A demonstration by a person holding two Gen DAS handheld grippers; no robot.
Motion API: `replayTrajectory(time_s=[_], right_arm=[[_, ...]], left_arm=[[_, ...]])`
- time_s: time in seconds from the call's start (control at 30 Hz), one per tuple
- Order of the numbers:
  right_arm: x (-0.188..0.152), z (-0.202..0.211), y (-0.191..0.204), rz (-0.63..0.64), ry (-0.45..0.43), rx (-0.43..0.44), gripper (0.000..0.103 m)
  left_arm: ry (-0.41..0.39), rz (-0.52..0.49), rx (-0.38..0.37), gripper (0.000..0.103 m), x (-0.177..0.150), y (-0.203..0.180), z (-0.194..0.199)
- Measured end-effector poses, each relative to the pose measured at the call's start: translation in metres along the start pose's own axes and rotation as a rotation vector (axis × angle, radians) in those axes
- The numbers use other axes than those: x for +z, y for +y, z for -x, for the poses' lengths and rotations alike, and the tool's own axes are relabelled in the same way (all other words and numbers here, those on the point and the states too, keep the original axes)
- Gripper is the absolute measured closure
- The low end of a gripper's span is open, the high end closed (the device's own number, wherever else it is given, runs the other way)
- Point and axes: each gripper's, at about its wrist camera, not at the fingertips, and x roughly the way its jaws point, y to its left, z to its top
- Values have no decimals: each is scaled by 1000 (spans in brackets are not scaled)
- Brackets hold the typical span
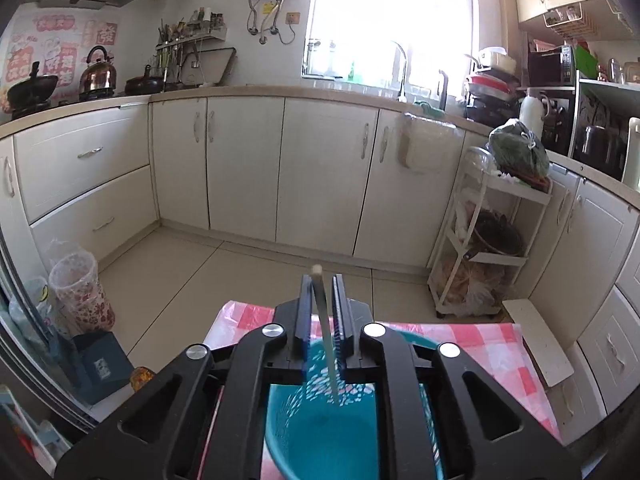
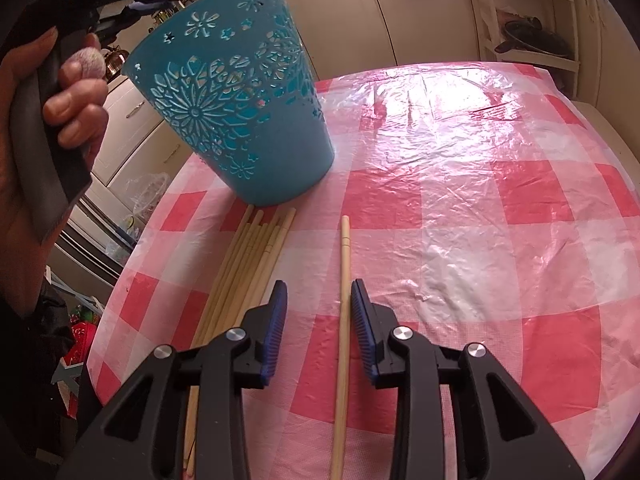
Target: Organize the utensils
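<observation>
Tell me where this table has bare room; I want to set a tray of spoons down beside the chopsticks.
The checked tablecloth lies bare right of the single chopstick, out to its far and right edges. Crowded: the near-left side, where the chopstick bundle lies before the blue holder, with the right tool straddling the single chopstick.

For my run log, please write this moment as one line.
left gripper: open, wooden chopstick over blue perforated plastic holder | right gripper: open around single chopstick

right tool (image 2: 319, 294) astride chopstick (image 2: 343, 312) – (apart)
</observation>
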Motion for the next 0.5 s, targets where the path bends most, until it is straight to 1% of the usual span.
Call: replayTrajectory(time_s=[0.03,0.07,0.1,0.13,0.17,0.23,0.27,0.3,0.4,0.43,0.5], right_arm=[[1,1,-2,-11,2,5,70],[1,2,-5,-23,2,5,72],[2,2,-7,-30,4,-3,76],[2,2,-6,-21,8,-25,79],[3,2,-3,-2,13,-50,83],[4,0,3,34,23,-93,84],[5,-1,7,62,30,-125,87],[6,-3,12,101,36,-166,91],[6,-9,27,231,48,-267,97],[6,-11,29,252,50,-279,97],[7,-9,27,236,60,-268,98]], left_arm=[[14,-2,12,77,-4,4,3],[15,1,25,62,-7,9,8],[8,8,37,50,-10,15,14],[-7,20,52,46,-13,23,24],[-15,31,62,39,-16,31,32],[-22,63,79,30,-23,51,47],[-22,78,88,26,-26,61,52],[-16,96,99,24,-31,72,57],[27,145,112,22,-46,100,62],[46,158,118,22,-53,108,62],[90,185,130,22,-67,125,61]])
